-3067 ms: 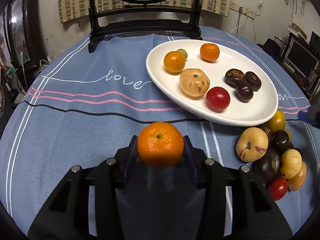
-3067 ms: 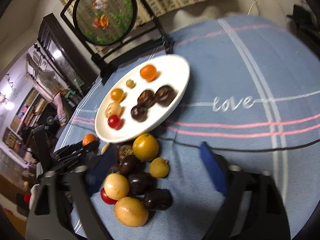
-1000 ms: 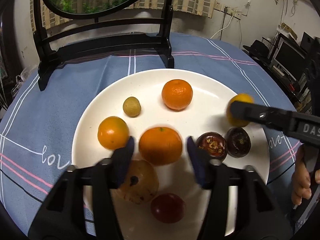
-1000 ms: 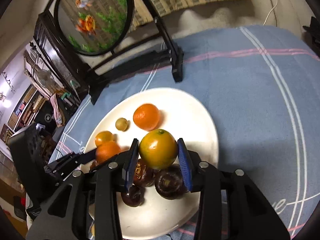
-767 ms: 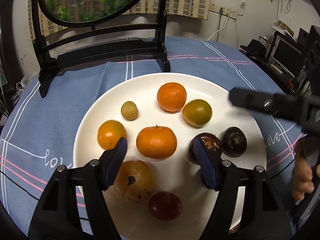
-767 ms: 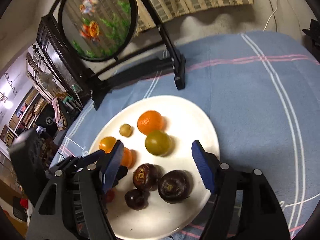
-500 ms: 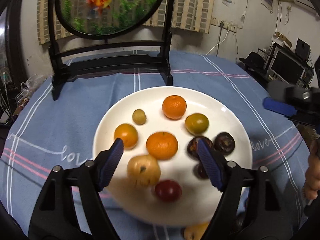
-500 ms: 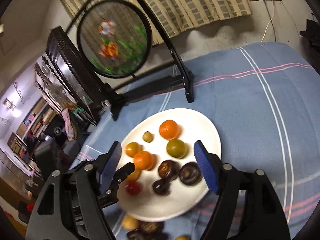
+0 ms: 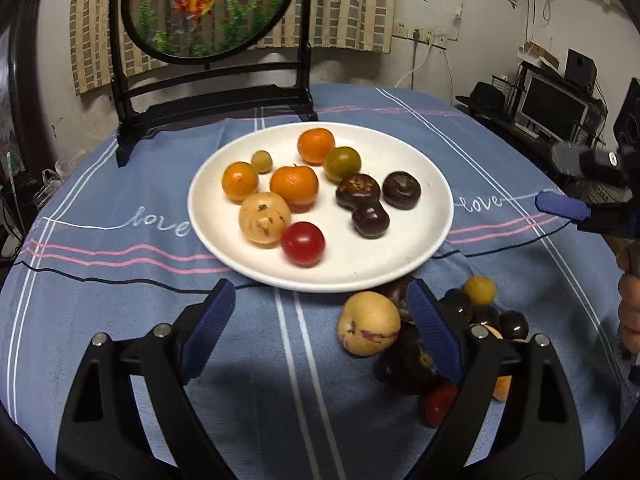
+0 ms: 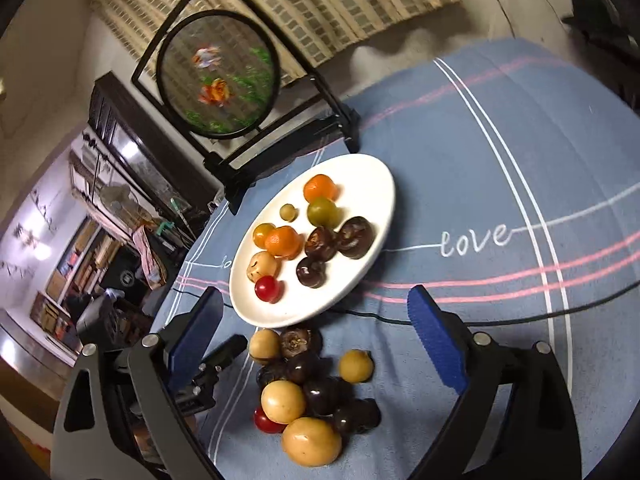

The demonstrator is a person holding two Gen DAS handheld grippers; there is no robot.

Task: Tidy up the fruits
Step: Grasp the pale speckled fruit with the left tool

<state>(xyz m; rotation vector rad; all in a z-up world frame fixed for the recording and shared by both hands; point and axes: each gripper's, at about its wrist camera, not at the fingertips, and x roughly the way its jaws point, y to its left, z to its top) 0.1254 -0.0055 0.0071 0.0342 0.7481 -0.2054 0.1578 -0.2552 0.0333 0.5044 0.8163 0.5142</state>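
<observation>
A white plate [image 9: 400,268] [image 10: 372,264] sits mid-table. On it lie a mandarin [image 9: 294,184], a greenish orange [image 9: 342,164] [image 10: 322,211], two more oranges, a tan fruit, a red tomato and three dark fruits. Loose fruit, tan [image 9: 368,330] [image 10: 282,400] and dark, lies piled on the cloth in front of the plate. My left gripper [image 9: 320,296] hangs short of the plate's near rim, jaws opening, nothing between them. My right gripper [image 10: 316,300] hovers above the pile, jaws opening and empty, and it also shows at the right edge of the left wrist view.
A round goldfish screen [image 9: 208,8] on a black stand [image 9: 216,108] rises behind the plate. A blue striped tablecloth [image 9: 120,300] covers the round table. A person's hand [image 9: 630,304] is at the right edge. Shelves and monitors stand beyond the table.
The left gripper let go of the mandarin and the right let go of the greenish orange, both on the plate. Both opened wide and drew back toward the near side.
</observation>
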